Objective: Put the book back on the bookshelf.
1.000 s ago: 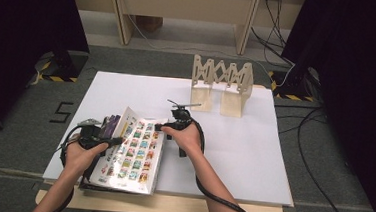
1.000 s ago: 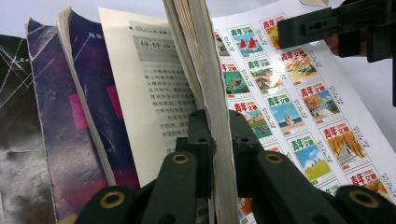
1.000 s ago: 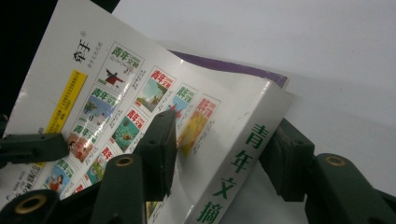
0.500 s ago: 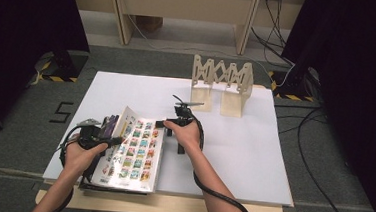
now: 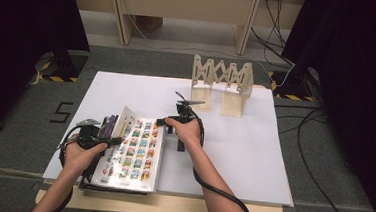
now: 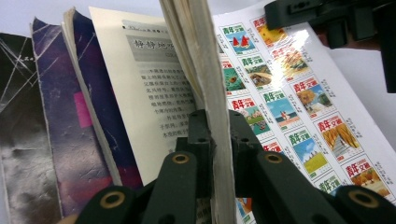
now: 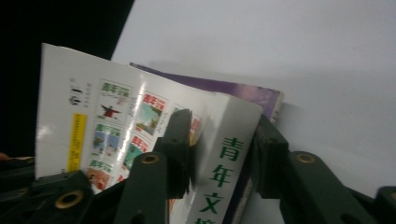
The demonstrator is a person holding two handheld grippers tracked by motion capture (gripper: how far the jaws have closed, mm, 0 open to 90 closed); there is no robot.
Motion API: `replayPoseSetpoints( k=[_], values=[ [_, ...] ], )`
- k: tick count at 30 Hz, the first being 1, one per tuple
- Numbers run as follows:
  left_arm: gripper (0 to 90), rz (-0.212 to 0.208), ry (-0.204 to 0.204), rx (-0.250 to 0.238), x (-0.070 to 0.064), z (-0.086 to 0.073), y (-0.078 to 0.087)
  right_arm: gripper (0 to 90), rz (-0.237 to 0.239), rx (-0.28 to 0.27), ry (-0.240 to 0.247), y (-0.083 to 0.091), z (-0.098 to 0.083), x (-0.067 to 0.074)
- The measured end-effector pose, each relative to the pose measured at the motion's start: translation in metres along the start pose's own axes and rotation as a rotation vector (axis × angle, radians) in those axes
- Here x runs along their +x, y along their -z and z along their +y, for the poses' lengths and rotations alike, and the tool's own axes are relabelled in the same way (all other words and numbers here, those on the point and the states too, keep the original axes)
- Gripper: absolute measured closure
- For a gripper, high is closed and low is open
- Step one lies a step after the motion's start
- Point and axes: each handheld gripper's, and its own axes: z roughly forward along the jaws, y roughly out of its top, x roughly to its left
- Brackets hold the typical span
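In the high view the magazine lies open at the surface's near left edge, its lower corner hidden under the left hand. In the left claw view, the jaws pinch a sheaf of pages standing on edge. In the right claw view, half-open jaws, just closing, straddle the spine without clearly pressing it; its lettering is cut off below.

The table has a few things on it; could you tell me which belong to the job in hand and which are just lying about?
In use:
- thick magazine
- left gripper, shut on a sheaf of its pages
- right gripper, jaws astride its spine

Lying about:
- wooden folding rack
- white table sheet

Wooden rack blocks the table's bare far side.
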Motion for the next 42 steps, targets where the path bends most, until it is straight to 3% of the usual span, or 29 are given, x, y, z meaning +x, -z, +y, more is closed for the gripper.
replayPoseSetpoints(
  k=[8, 13, 18, 22, 26, 30, 42],
  values=[
    [70.8, -0.028, 0.012, -0.001, 0.007, 0.002, 0.002, 67.9, -0.005, -0.012, 0.057, 0.009, 0.005, 0.018],
    [50.4, 0.044, 0.026, -0.050, 0.017, 0.000, 0.004, 68.8, 0.001, -0.033, 0.060, 0.016, 0.006, 0.022],
    [42.0, 0.145, 0.017, -0.113, 0.029, 0.002, 0.015, 69.4, -0.010, -0.037, 0.071, 0.023, 0.008, 0.028],
    [40.5, 0.222, 0.010, -0.133, 0.040, 0.002, 0.021, 69.8, -0.027, -0.045, 0.079, 0.028, 0.009, 0.032],
    [40.5, 0.260, 0.052, -0.163, 0.055, -0.003, 0.024, 70.2, -0.028, -0.052, 0.084, 0.034, 0.010, 0.033],
    [40.5, 0.307, 0.065, -0.176, 0.065, -0.007, 0.027, 70.7, -0.034, -0.057, 0.079, 0.043, 0.012, 0.033],
    [40.5, 0.353, 0.066, -0.187, 0.075, -0.017, 0.019, 72.6, -0.033, -0.093, 0.097, 0.066, 0.017, 0.039]
  ],
)
